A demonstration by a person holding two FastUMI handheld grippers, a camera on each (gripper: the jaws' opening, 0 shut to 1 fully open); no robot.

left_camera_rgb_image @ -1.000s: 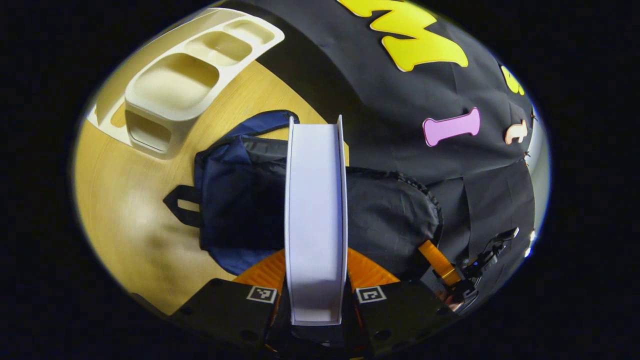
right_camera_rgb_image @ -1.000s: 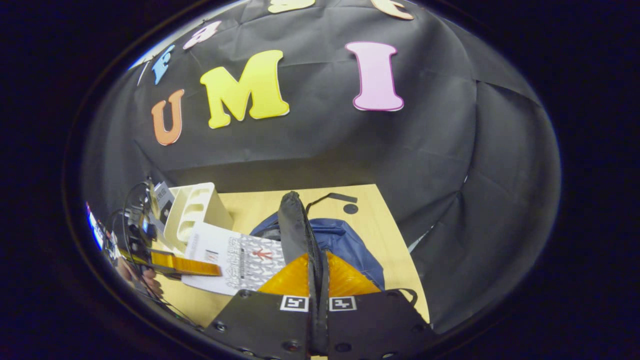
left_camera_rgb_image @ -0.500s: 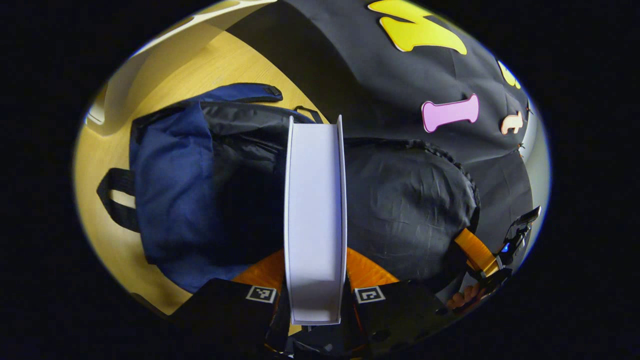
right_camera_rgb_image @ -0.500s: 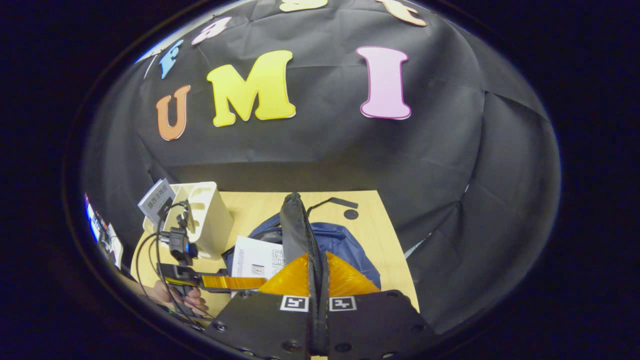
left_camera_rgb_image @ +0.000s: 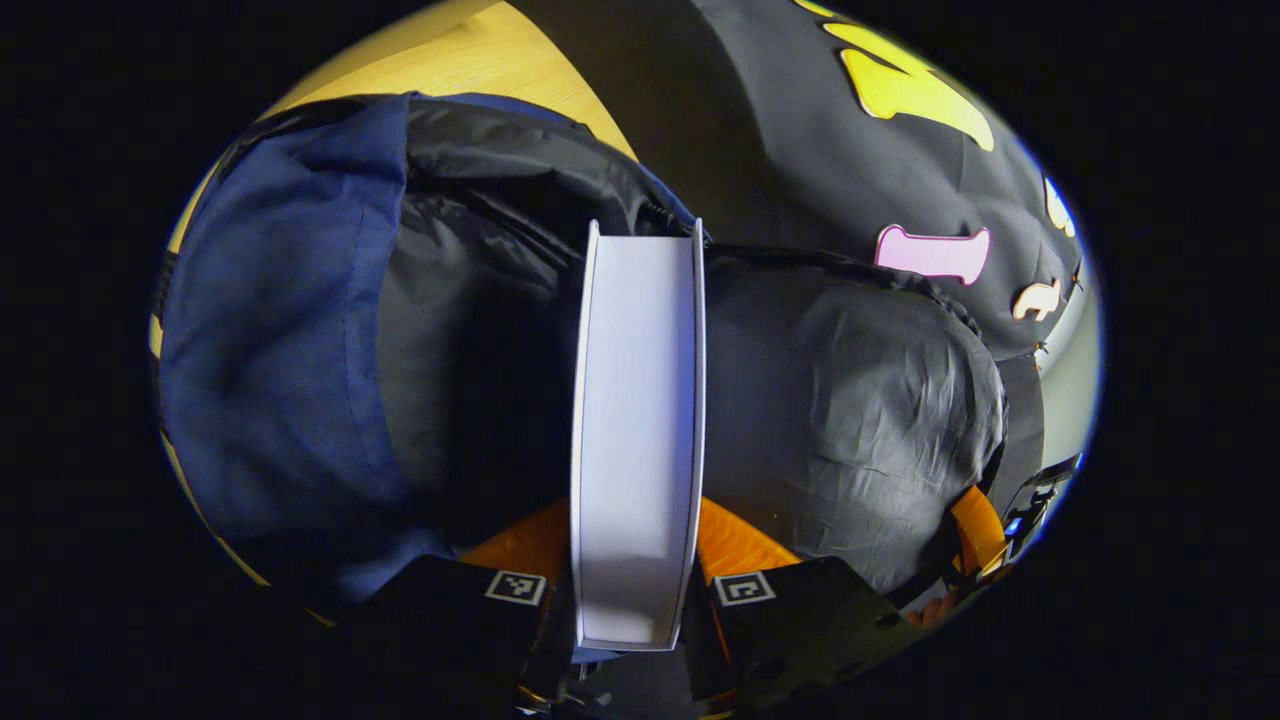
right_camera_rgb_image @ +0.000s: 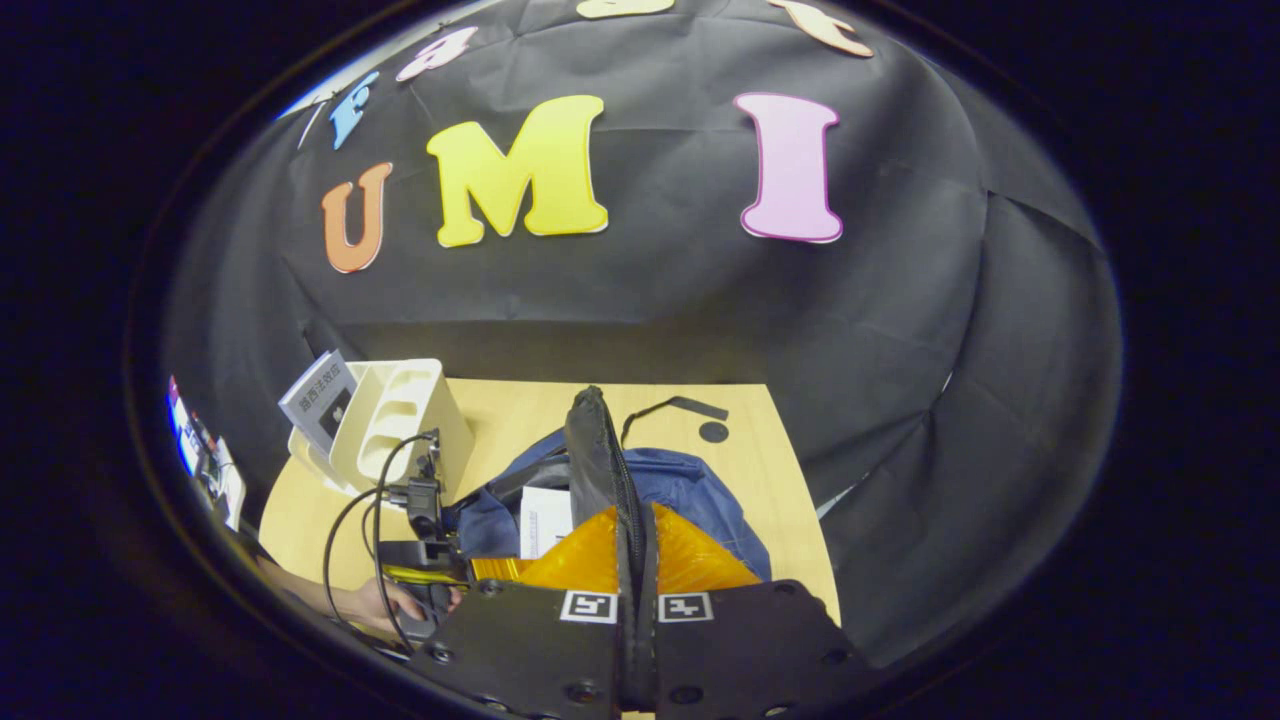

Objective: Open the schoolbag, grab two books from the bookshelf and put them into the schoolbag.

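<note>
Left gripper (left_camera_rgb_image: 634, 560): I have it reaching forward over the schoolbag's mouth, both fingers clamped on a book held edge-on between them. From the right gripper view I see it low at the left (right_camera_rgb_image: 425, 560), a hand (right_camera_rgb_image: 375, 603) wrapped round its grip and a cable looping above it.

Right gripper (right_camera_rgb_image: 637, 560): I hold it raised over the near table edge, fingers pinched together on the schoolbag's black flap (right_camera_rgb_image: 598, 455), lifting it upright.

Book (left_camera_rgb_image: 637, 430): white page edges face me, thin covers either side; its far end is at the bag's opening. In the right gripper view its white cover (right_camera_rgb_image: 546, 518) stands partly inside the bag.

Schoolbag (left_camera_rgb_image: 280, 330): navy outside, black lining, lying open on the wooden table (right_camera_rgb_image: 520, 410).

Bookshelf (right_camera_rgb_image: 400, 420): cream, on the table's left, one book (right_camera_rgb_image: 318, 398) leaning at its far side.
</note>
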